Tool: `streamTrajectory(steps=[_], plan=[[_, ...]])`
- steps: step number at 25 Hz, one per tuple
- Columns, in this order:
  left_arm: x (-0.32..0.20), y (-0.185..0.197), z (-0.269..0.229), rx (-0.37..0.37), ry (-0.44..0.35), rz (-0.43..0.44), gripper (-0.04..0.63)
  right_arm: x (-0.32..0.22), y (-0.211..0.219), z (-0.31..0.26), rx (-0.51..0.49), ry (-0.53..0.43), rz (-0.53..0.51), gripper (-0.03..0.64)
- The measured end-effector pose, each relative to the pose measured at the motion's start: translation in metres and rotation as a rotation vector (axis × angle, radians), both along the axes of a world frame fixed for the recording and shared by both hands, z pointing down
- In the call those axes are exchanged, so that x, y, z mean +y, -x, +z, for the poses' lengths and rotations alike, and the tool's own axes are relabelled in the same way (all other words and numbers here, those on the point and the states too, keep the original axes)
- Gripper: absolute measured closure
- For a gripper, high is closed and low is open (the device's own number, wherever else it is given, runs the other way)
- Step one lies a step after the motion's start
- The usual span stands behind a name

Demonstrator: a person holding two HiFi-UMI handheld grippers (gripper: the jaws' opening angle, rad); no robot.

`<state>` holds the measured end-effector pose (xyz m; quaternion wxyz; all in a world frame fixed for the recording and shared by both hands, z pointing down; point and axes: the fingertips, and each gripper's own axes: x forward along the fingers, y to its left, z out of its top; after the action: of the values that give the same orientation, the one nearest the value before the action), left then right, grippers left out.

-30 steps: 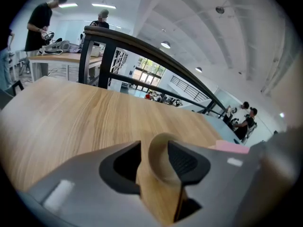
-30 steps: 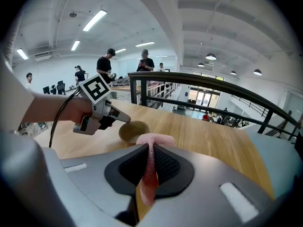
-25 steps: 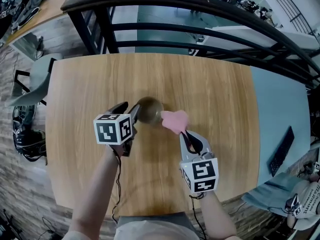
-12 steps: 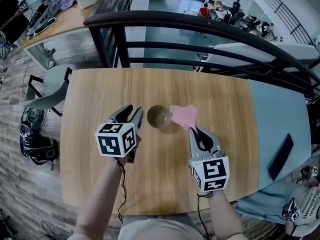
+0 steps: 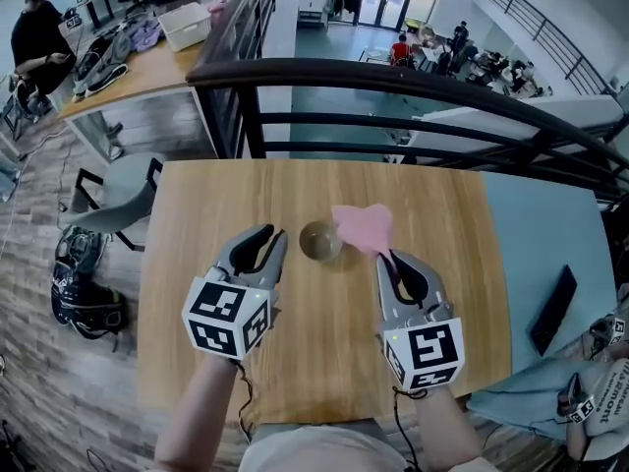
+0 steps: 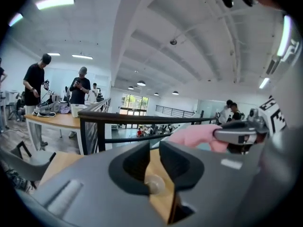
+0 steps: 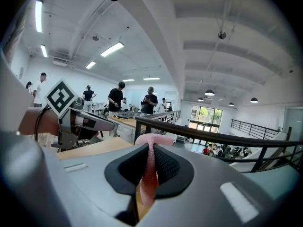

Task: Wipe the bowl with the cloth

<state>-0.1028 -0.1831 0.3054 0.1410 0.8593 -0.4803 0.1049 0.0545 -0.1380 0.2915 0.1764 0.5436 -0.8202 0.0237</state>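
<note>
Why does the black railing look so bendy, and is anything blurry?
Head view: the wide lens bows the railing into an arc; the table and bowl look sharp. Left gripper view: ceiling beams curve and the corners go black. Right gripper view: same curving, and the pink cloth between the jaws looks soft.

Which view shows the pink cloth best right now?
Head view: the whole cloth shows, held in the right gripper. The right gripper view shows only its pinched edge; the left gripper view, a pink bulge.
</note>
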Motion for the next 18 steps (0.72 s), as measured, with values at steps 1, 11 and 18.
streamTrajectory(steps=[1, 11, 18], plan=[[0.005, 0.002, -0.012, -0.009, -0.027, 0.003, 0.54, 0.002, 0.001, -0.01, -0.008, -0.016, -0.001, 0.595], [0.079, -0.006, -0.076, -0.058, -0.195, 0.017, 0.583, 0.063, 0.008, -0.065, -0.058, -0.097, -0.056, 0.594], [0.122, -0.021, -0.069, -0.078, -0.208, 0.04, 0.592, 0.093, 0.009, -0.069, -0.081, -0.097, -0.105, 0.594]])
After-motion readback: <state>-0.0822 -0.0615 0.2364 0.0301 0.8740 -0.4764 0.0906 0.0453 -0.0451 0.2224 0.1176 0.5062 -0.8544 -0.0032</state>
